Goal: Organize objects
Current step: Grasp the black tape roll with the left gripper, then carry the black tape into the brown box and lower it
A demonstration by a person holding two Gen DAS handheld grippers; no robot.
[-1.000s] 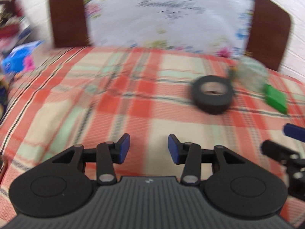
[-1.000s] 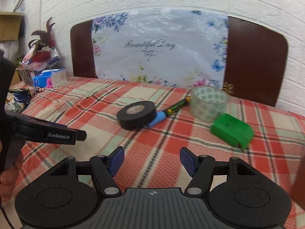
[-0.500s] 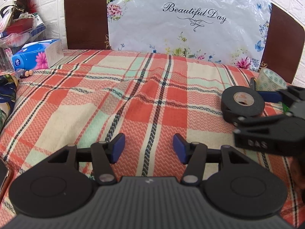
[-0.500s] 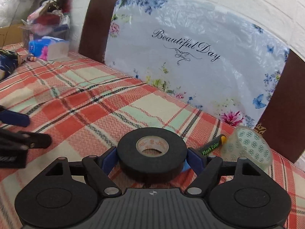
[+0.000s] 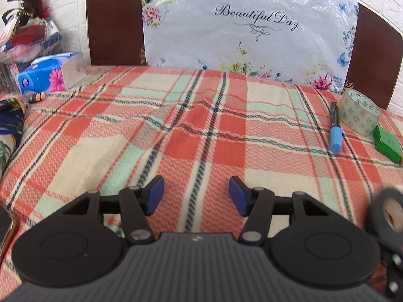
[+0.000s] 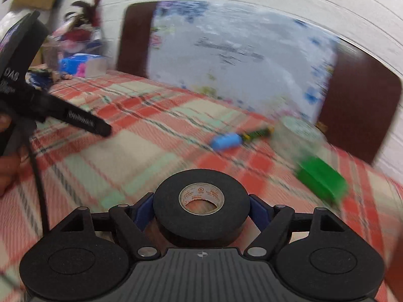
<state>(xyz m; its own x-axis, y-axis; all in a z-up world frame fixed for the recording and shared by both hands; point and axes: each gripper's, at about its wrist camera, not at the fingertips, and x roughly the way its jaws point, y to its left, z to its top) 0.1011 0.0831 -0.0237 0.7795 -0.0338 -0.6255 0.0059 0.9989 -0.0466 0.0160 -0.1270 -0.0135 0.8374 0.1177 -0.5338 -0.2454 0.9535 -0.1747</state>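
The right gripper (image 6: pixel 201 210) holds the black tape roll (image 6: pixel 201 201) between its blue pads, one pad at 9 o'clock of the roll and one at 3 o'clock, the roll lying flat with its cardboard core facing up. The left gripper (image 5: pixel 196 195) stands half open with nothing between its pads, over bare blanket.

As a judgement, the tidying is at an early stage: one item is picked up and in transit, and no collecting place is visible in either view. Three items still lie on the plaid blanket (image 5: pixel 176 136), grouped at about 2 o'clock from the left gripper: a marker with a blue cap (image 5: pixel 335 130), a clear tape roll (image 5: pixel 359 115) printed with small teal rosettes, and a green box (image 5: pixel 386 142) just beside that roll.

The black roll looks matte and slightly rubbery, a thick ring. The blanket is a soft, ribbed weave in red, cream and mint, rumpled into low folds. The clear roll is glossy and translucent, and the green box is flat and sharp-edged. At 10 o'clock sits a tissue box (image 5: pixel 51 74).
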